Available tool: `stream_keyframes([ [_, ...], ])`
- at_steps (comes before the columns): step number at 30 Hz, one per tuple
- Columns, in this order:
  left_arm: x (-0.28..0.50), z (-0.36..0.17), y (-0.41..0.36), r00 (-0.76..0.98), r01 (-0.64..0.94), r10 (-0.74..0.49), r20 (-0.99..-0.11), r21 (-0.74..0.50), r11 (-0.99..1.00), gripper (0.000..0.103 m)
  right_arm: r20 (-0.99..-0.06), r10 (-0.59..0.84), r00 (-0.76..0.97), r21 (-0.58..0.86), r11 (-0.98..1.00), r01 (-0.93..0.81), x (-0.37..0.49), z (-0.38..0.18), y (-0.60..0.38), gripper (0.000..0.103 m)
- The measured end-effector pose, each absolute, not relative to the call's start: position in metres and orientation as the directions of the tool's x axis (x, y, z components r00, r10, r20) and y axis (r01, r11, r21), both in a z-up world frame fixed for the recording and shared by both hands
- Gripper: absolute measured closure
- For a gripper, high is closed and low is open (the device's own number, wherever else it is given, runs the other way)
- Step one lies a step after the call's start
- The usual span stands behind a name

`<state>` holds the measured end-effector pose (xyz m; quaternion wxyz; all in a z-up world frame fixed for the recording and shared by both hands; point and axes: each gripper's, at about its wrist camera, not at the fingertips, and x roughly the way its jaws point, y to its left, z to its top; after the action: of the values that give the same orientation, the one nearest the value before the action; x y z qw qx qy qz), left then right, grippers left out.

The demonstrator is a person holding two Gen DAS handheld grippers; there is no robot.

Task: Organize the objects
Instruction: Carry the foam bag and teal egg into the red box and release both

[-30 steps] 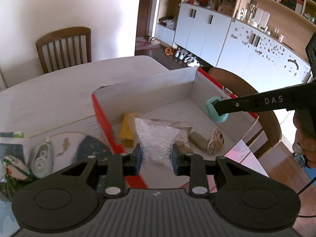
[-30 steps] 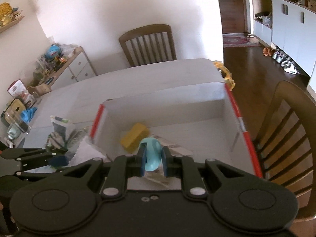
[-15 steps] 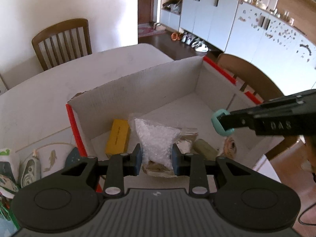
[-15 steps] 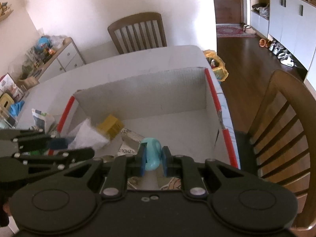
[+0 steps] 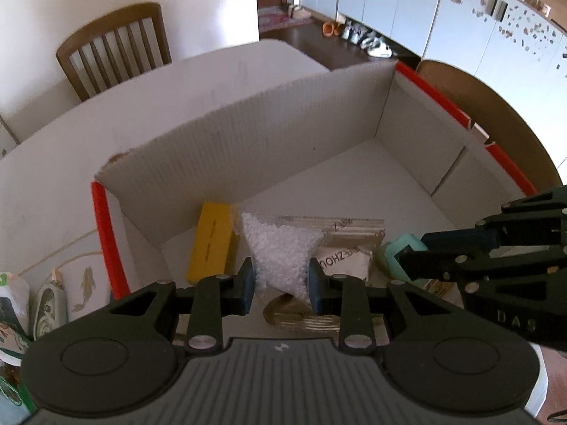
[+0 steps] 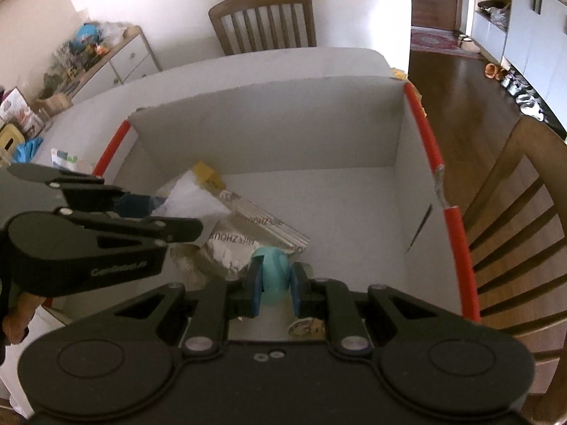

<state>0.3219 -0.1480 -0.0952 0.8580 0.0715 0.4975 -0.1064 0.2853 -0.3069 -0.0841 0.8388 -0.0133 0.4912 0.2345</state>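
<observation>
A white cardboard box [image 5: 248, 141] with red edges stands on the table. My left gripper [image 5: 280, 281] is shut on a clear bag of white granules [image 5: 280, 248] and holds it low inside the box. From the right, my right gripper [image 6: 275, 283] reaches into the box, shut on a small teal object [image 6: 274, 271], also seen in the left wrist view as the teal object [image 5: 393, 253]. A yellow box [image 5: 211, 241], a silver pouch [image 6: 230, 248] with lettering and a brown bundle [image 5: 287, 313] lie on the box floor.
Printed packets [image 5: 46, 304] lie on the white table [image 5: 53, 163] left of the box. Wooden chairs stand at the far side [image 6: 262, 21] and at the right [image 6: 514, 230]. The right half of the box floor [image 6: 354, 219] is bare.
Both grippers have sunk from above the box's rim into the box, each still holding its object. The box now fills both views.
</observation>
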Motion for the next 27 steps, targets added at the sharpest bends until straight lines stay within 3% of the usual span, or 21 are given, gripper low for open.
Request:
stream_keyframes([
  [7,0.326,-0.102,-0.147,0.460,0.243,-0.110,-0.881,0.006,0.970,0.074,-0.841,0.377,0.388,0.201,0.883,-0.423,0.286,-0.090,-0.307,0.088],
  [12,0.327,-0.104,-0.145,0.457,0.238,-0.105,-0.883,0.007,0.971,0.074,-0.837,0.383,0.390,0.205,0.882,-0.424,0.286,-0.087,-0.307,0.081],
  [19,0.324,-0.102,-0.142,0.462,0.230,-0.108,-0.880,0.001,0.973,0.072,-0.827,0.388,0.408,0.199,0.879,-0.433,0.282,-0.077,-0.308,0.079],
  [20,0.323,-0.102,-0.141,0.463,0.229,-0.109,-0.880,0.000,0.973,0.070,-0.825,0.387,0.411,0.197,0.879,-0.433,0.281,-0.075,-0.308,0.078],
  [24,0.318,-0.098,-0.142,0.478,0.238,-0.122,-0.870,-0.005,0.971,0.049,-0.818,0.395,0.418,0.199,0.877,-0.437,0.277,-0.069,-0.312,0.075],
  [27,0.314,-0.094,-0.143,0.490,0.245,-0.131,-0.862,-0.008,0.969,0.044,-0.817,0.393,0.422,0.198,0.879,-0.434,0.275,-0.065,-0.315,0.075],
])
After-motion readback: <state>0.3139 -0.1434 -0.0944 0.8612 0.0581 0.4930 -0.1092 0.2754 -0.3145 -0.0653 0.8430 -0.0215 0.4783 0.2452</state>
